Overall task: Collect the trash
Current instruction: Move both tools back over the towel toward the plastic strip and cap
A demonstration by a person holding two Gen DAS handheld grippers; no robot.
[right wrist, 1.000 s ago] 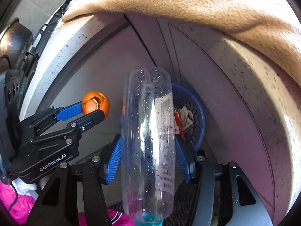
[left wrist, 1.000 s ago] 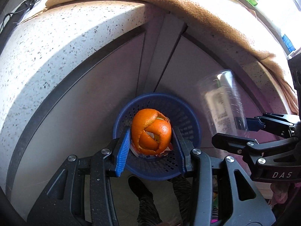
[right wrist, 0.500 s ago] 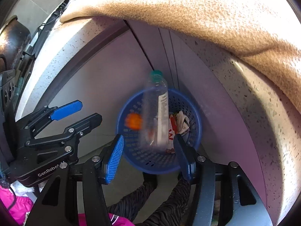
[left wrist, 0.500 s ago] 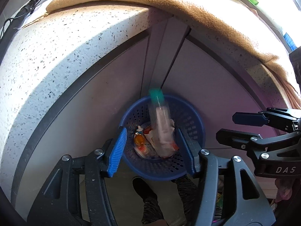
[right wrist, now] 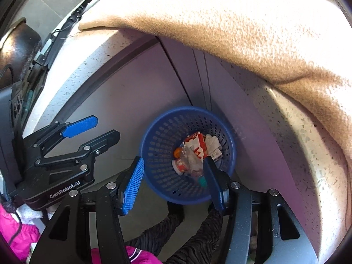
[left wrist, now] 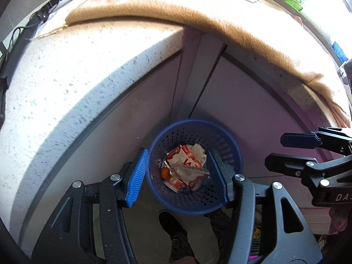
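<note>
A blue perforated basket stands on the floor against grey cabinet doors. In it lie a clear plastic bottle with a green cap, an orange peel and red-and-white wrappers. My left gripper hangs high above the basket, open and holding nothing. Beside it my right gripper is also open and holds nothing.
A speckled stone counter juts out above the basket, with a tan cloth draped over it. A person's patterned trouser legs and dark shoes stand on the floor below. A pink garment is at lower left.
The orange peel left my left gripper and the bottle left my right gripper. Both dropped into the basket and lie there now. The left jaws stand wider.
</note>
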